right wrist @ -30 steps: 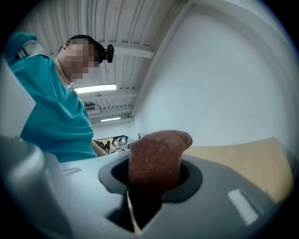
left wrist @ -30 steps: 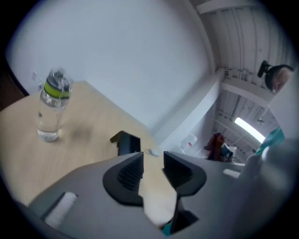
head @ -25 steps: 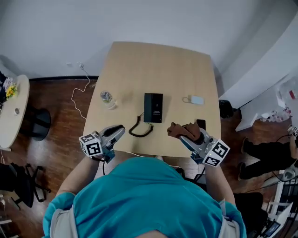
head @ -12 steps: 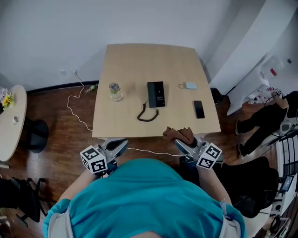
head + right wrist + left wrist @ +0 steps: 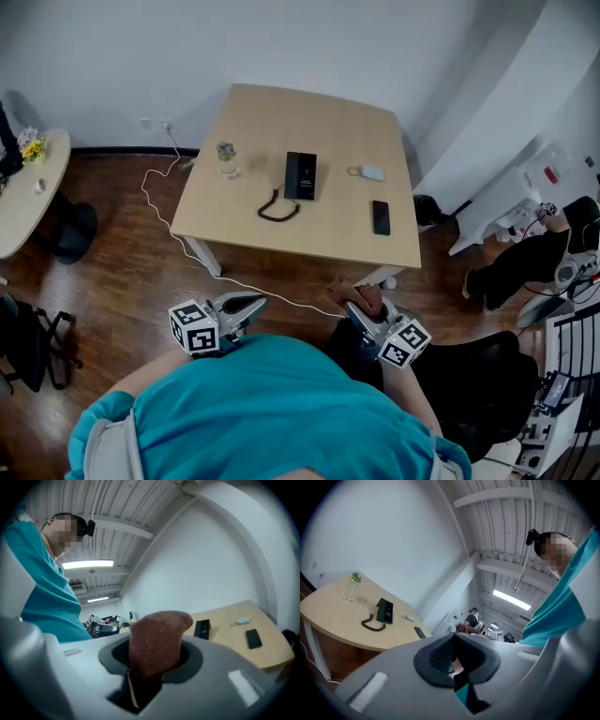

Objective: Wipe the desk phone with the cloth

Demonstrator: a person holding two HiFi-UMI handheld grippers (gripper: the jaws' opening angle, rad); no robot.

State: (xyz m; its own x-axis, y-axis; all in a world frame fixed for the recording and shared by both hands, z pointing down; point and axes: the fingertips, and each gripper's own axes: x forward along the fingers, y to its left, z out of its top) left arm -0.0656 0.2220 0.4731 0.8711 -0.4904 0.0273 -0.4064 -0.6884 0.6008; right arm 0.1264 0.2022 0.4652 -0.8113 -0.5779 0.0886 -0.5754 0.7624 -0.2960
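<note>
The black desk phone (image 5: 300, 175) lies on the wooden table (image 5: 309, 242) with its coiled cord (image 5: 278, 208) in front; it also shows in the left gripper view (image 5: 385, 611) and in the right gripper view (image 5: 202, 628). My right gripper (image 5: 356, 307) is shut on a brown cloth (image 5: 357, 294), which sticks up between the jaws (image 5: 157, 641). My left gripper (image 5: 249, 304) is shut and holds nothing (image 5: 454, 660). Both grippers hover over the wooden floor, well short of the table's near edge.
On the table stand a clear bottle (image 5: 226, 157), a dark mobile phone (image 5: 380, 217) and a small pale blue item (image 5: 372, 172). A white cable (image 5: 178, 244) runs across the floor under the table. A round side table (image 5: 23, 192) stands left, and a black chair (image 5: 497, 375) is at my right.
I have stepped back from the table. Both grippers left the table's near edge and now hang over the floor. The cloth stays in the right gripper.
</note>
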